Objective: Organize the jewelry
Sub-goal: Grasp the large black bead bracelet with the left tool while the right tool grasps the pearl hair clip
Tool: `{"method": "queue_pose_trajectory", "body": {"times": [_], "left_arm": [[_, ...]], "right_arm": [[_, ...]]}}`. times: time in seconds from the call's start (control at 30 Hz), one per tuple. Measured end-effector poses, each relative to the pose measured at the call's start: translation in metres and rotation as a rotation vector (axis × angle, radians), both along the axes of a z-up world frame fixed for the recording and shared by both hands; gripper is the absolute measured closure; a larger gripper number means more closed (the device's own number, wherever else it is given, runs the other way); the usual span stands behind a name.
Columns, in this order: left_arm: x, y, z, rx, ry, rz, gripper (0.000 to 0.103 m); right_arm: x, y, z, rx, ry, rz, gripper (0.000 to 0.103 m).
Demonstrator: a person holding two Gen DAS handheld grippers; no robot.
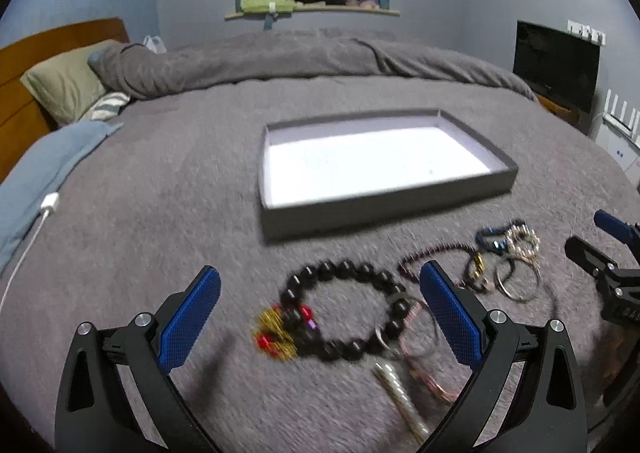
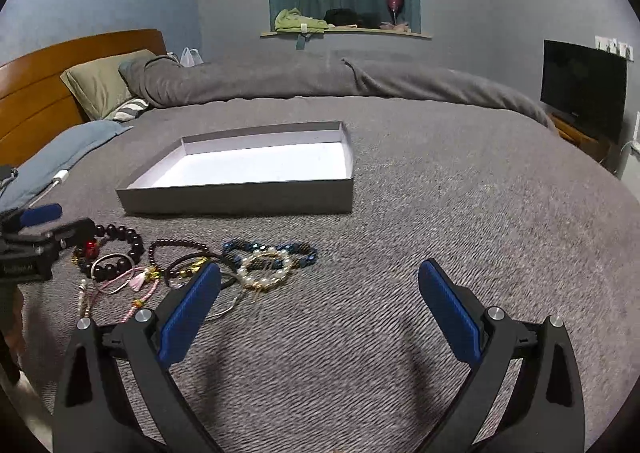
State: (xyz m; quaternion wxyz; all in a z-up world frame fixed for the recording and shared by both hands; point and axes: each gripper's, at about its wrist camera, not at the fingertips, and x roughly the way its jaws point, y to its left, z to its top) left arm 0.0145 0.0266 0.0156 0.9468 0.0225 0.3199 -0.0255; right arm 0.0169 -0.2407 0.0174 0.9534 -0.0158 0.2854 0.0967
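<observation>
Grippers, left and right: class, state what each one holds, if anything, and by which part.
Nothing is held. The left gripper is open above the black bead bracelet; the right gripper is open over bare blanket.

Blurred and part-hidden jewelry

Motion blur smears the black bead bracelet (image 1: 344, 309); the left gripper's finger (image 1: 450, 317) hides part of the thin bead strand (image 1: 432, 253).

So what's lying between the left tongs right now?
In the left wrist view, the open left tongs frame the big dark bead bracelet with red and gold charms, resting on the grey blanket. Nothing is gripped; the tray lies beyond.
</observation>
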Motion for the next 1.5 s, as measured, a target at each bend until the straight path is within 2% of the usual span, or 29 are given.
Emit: {"method": "queue_pose_trajectory", "body": {"times": [0.13,0.23,0.33,0.4,0.53,0.6,0.77,0.9,0.97,1.07,1.2,1.23,1.5], "left_arm": [[0.002,0.019,0.007,-0.025,-0.066,-0.03,0.004],[0.009,0.034,0.005,-0.044,-0.037,-0.019,0.004],[0.01,0.044,-0.003,-0.014,-0.022,0.001,0.004],[0.014,0.043,-0.01,-0.004,0.021,-0.008,0.004],[0.013,0.032,-0.022,0.058,0.054,-0.025,0.008],[0.012,0.029,-0.026,0.045,0.07,-0.048,0.009],[0.016,0.025,-0.032,0.033,0.099,-0.074,0.04],[0.019,0.028,-0.035,-0.002,0.114,-0.09,0.05],[0.02,0.028,-0.035,-0.019,0.117,-0.101,0.062],[0.021,0.027,-0.036,-0.038,0.127,-0.116,0.073],[0.02,0.026,-0.034,-0.04,0.111,-0.115,0.076],[0.02,0.027,-0.034,-0.043,0.11,-0.115,0.08],[0.02,0.027,-0.035,-0.041,0.107,-0.118,0.08]], "right_arm": [[0.005,-0.009,-0.001,0.032,0.02,0.007,0.005],[0.008,-0.014,-0.005,0.072,0.055,0.01,0.005],[0.009,-0.014,-0.008,0.088,0.075,0.022,0.005],[0.007,-0.011,-0.008,0.088,0.073,0.031,0.006],[0.006,-0.005,-0.011,0.086,0.094,0.056,0.019],[0.005,-0.004,-0.012,0.084,0.099,0.065,0.025],[0.005,-0.001,-0.013,0.08,0.1,0.073,0.039],[0.006,0.003,-0.014,0.072,0.104,0.085,0.046],[0.008,0.005,-0.014,0.064,0.103,0.09,0.051],[0.011,0.007,-0.015,0.067,0.113,0.095,0.053],[0.017,0.012,-0.015,0.08,0.131,0.102,0.053],[0.018,0.015,-0.013,0.075,0.13,0.108,0.053],[0.033,0.039,-0.021,0.007,0.16,0.116,0.053]]}}
